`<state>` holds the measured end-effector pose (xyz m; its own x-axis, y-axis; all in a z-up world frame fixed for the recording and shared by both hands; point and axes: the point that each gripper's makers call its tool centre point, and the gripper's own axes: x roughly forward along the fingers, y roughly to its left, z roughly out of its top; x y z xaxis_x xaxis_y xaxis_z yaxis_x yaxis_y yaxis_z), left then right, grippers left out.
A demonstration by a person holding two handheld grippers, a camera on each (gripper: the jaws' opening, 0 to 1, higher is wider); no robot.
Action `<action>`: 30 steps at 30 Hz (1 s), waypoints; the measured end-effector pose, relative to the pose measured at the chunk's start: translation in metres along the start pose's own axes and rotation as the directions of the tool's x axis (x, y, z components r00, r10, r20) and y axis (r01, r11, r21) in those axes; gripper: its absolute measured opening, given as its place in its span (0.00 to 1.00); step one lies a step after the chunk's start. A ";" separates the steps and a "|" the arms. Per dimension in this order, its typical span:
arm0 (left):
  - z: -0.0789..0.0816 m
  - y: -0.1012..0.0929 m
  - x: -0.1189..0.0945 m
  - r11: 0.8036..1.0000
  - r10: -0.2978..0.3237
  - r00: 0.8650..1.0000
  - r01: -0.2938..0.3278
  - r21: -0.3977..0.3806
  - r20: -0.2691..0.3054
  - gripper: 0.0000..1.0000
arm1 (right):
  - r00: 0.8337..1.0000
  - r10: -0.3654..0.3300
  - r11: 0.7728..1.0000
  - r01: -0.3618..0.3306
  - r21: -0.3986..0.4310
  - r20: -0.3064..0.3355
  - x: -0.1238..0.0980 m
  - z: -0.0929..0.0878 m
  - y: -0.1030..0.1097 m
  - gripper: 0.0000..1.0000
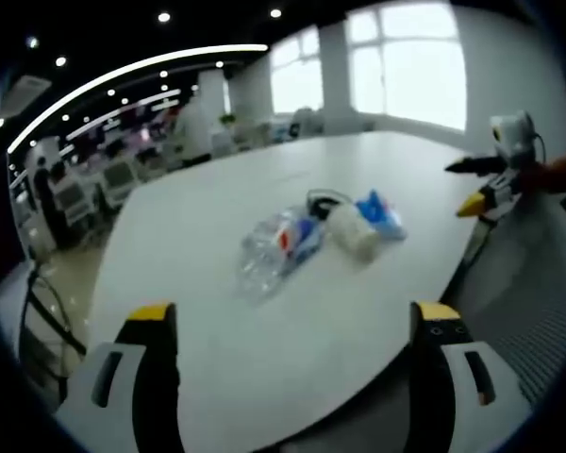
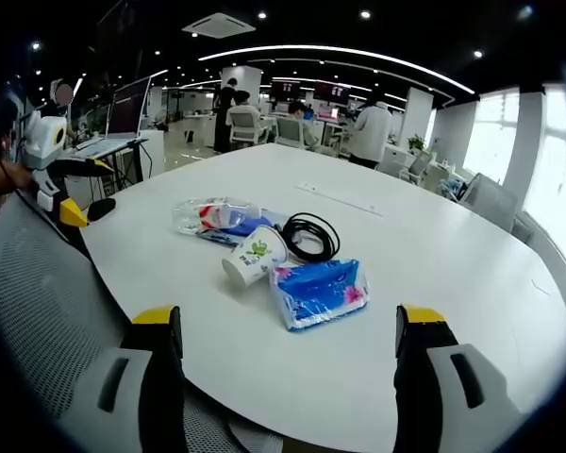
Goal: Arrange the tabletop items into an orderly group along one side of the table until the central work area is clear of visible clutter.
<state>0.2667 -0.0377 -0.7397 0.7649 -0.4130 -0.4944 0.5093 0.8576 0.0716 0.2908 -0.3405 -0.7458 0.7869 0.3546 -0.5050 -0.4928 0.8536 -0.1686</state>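
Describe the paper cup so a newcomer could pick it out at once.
On the big white table, a small cluster of clutter lies near the middle. The paper cup lies on its side there, between the crushed clear bottle and the blue packet, beside the coiled black cable. It alone is white with a green print.

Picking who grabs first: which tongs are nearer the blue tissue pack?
Right. The right tongs sit open just short of the blue tissue pack; the left tongs are farther, with the plastic bottle and paper cup between.
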 end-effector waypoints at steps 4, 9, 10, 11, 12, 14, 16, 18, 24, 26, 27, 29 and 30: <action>-0.002 -0.004 0.005 0.999 -0.032 0.999 0.033 0.043 -0.025 1.00 | 1.000 0.001 1.000 -0.001 -0.001 0.000 0.000 0.000 0.000 0.94; 0.001 -0.001 0.012 0.996 -0.044 0.998 0.047 0.072 -0.036 1.00 | 1.000 -0.005 1.000 0.005 0.002 0.001 0.000 0.000 -0.001 0.94; 0.002 0.000 0.013 0.996 -0.044 0.998 0.047 0.076 -0.037 1.00 | 1.000 -0.005 1.000 0.005 0.003 0.002 0.000 0.000 -0.001 0.94; 0.003 0.001 0.015 0.995 -0.048 0.998 0.051 0.081 -0.038 1.00 | 1.000 -0.007 1.000 0.007 0.004 0.002 -0.001 0.000 -0.001 0.94; 0.004 0.002 0.016 0.995 -0.049 0.998 0.052 0.083 -0.039 1.00 | 1.000 -0.008 1.000 0.008 0.004 0.002 -0.001 0.000 -0.002 0.94; 0.008 0.004 0.019 0.995 -0.052 0.998 0.055 0.089 -0.036 1.00 | 1.000 -0.010 1.000 0.010 0.004 0.002 -0.001 0.000 -0.002 0.93; 0.011 0.006 0.021 0.994 -0.054 0.998 0.057 0.094 -0.033 0.99 | 1.000 -0.014 1.000 0.014 0.004 0.002 -0.001 0.000 -0.003 0.93; 0.014 0.008 0.024 0.993 -0.059 0.998 0.062 0.096 -0.031 0.99 | 1.000 -0.016 1.000 0.016 0.005 0.003 -0.001 0.000 -0.003 0.93; 0.017 0.015 0.034 0.992 -0.068 0.997 0.071 0.100 -0.035 0.99 | 1.000 -0.016 1.000 0.016 0.004 0.005 -0.001 0.001 -0.003 0.93; 0.020 0.018 0.039 0.992 -0.069 0.997 0.072 0.099 -0.034 0.99 | 1.000 -0.016 1.000 0.016 0.009 0.007 -0.001 0.002 -0.003 0.93; 0.021 0.018 0.040 0.993 -0.071 0.997 0.073 0.093 -0.033 0.98 | 1.000 -0.015 1.000 0.015 0.010 0.007 -0.001 0.002 -0.003 0.93; 0.025 0.019 0.044 0.993 -0.077 0.997 0.079 0.084 -0.029 0.97 | 1.000 -0.013 1.000 0.013 0.010 0.008 -0.001 0.002 -0.003 0.93; 0.026 0.019 0.047 0.993 -0.080 0.996 0.083 0.086 -0.032 0.97 | 1.000 -0.012 1.000 0.012 0.010 0.008 -0.001 0.002 -0.003 0.93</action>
<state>0.3226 -0.0484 -0.7390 0.7085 -0.4702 -0.5263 0.6030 0.7908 0.1051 0.2924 -0.3422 -0.7432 0.7957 0.3477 -0.4959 -0.4798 0.8616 -0.1657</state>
